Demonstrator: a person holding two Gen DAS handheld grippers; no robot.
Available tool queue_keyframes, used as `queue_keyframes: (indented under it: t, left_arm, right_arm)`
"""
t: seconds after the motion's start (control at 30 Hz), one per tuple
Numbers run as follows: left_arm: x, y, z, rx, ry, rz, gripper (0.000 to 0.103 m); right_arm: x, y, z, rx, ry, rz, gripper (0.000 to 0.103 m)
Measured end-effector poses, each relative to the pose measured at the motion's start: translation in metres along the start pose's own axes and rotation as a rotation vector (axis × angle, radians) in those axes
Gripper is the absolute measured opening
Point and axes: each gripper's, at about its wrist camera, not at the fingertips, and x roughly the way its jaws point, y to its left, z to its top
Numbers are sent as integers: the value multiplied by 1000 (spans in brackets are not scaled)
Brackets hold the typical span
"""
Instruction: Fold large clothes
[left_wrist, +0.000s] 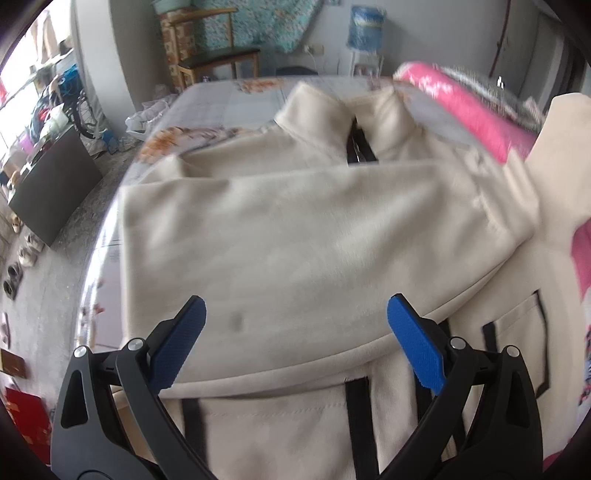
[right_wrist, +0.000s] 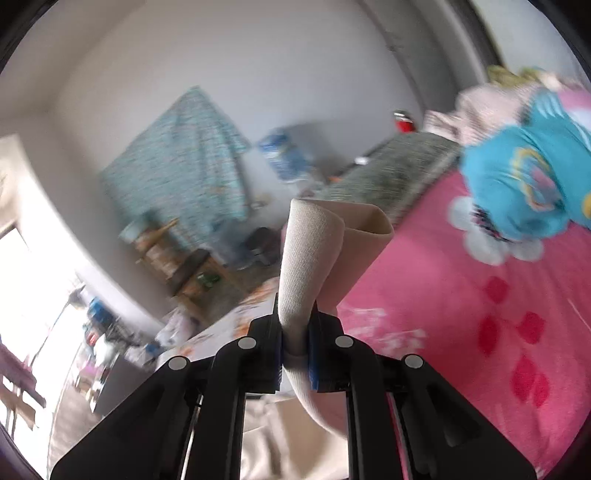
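A large cream fleece jacket with black trim and a zip collar lies spread on the bed. One sleeve is folded across its chest. My left gripper is open and empty just above the jacket's lower front. My right gripper is shut on a ribbed cream cuff of the jacket and holds it raised, the cuff sticking up beyond the jaws. The other sleeve rises at the right edge of the left wrist view.
A pink floral quilt covers the bed's right side, with a blue garment on it. A patterned sheet lies under the jacket. A wooden chair stands beyond the bed; a dark cabinet and shoes are at left.
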Motion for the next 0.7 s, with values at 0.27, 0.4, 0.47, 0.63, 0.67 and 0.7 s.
queue_keyframes:
  t: [0.27,0.4,0.47,0.63,0.67,0.7]
  left_arm:
    - [-29,40,-12,-102,-7,-69,54]
    - [-32,61,-20,-171,10,-146,41]
    - [-31,73,-25,-213,29,-195,31]
    - [-33,90,-32,-288,53,-289,22]
    - [-35,92,-33,-296,52,-302,21]
    - [-37,93,-33,-300,50,-310,21]
  right_arm:
    - [-6,107,-56,-196,30,134,11]
    - [3,158,-103,-314,78,177,11]
    - [10,183,-131,-367,115,196,11]
    - [39,225,-209,-518,228,212,11]
    - [47,231,-230,-552,259,204,11]
    - [54,236,-248,-581,288,196,11]
